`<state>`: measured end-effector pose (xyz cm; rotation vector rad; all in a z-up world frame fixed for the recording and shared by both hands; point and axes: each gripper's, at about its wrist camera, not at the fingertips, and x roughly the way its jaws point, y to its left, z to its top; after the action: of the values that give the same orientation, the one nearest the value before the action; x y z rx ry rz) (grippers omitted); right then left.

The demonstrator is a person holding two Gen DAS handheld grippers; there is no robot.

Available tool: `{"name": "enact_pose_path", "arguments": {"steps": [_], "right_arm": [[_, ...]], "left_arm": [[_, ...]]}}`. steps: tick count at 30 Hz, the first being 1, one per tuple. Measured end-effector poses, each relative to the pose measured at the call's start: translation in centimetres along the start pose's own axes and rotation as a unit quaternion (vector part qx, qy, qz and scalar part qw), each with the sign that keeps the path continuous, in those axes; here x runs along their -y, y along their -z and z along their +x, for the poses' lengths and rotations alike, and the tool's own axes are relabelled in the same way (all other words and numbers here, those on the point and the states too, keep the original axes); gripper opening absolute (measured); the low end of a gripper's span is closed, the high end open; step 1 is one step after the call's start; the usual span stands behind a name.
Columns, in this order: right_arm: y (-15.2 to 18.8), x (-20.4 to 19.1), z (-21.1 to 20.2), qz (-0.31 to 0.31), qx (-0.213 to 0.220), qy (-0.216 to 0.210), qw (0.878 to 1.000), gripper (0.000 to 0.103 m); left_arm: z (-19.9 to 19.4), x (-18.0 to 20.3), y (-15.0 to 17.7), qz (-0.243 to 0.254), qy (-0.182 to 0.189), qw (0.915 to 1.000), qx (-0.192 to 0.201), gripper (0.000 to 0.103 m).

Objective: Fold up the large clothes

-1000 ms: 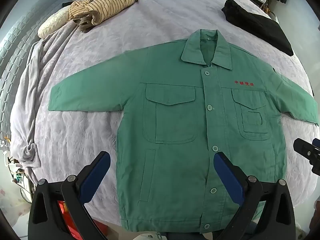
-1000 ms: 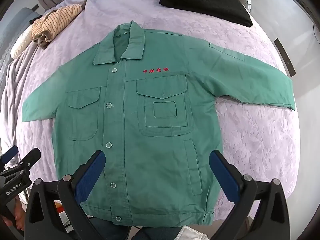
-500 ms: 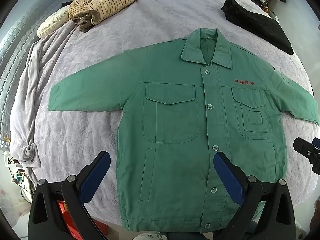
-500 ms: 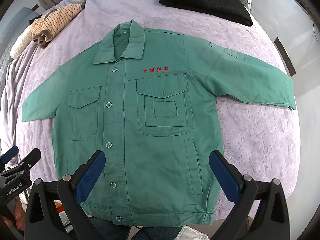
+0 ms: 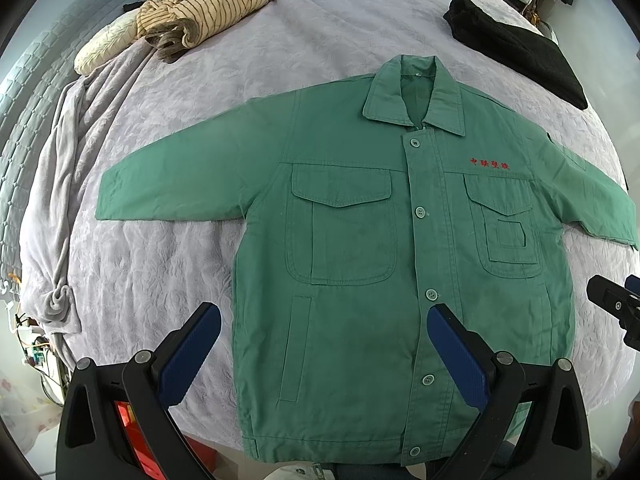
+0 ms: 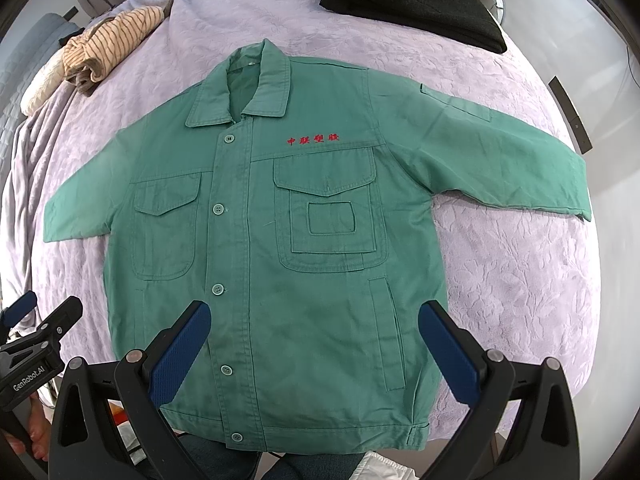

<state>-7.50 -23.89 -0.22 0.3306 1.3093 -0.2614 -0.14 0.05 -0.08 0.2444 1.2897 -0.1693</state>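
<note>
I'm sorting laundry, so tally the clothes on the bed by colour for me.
Green: 1, the green jacket spread flat, buttoned
Black: 1, the black folded garment
Beige striped: 1, the striped garment, bunched up
Cream: 1, the cream item beside it; kind unclear
Total: 4

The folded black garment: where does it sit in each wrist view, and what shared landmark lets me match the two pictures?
Left wrist view: the folded black garment lies at upper right on the bed, beyond the green jacket's collar.
Right wrist view: the folded black garment lies at top, right of centre, again beyond the collar.
Shared landmark: the red embroidered lettering on the jacket's chest, above a flap pocket.
</note>
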Motion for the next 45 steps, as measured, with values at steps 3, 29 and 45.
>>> {"name": "enact_pose_path", "arguments": {"steps": [3,29,45], "right_arm": [[0.0,0.0,0.0,0.000,0.000,0.000,1.000,0.103],[0.0,-0.2,0.0,0.000,-0.001,0.001,1.000,0.103],[-0.1,-0.3,0.0,0.001,-0.001,0.001,1.000,0.103]], "left_arm": [[0.0,0.0,0.0,0.001,-0.001,1.0000,0.000,0.103],[0.0,0.0,-0.1,0.001,-0.004,1.0000,-0.001,0.103],[1.0,-0.9,1.7,0.002,-0.004,1.0000,-0.003,0.103]]}}
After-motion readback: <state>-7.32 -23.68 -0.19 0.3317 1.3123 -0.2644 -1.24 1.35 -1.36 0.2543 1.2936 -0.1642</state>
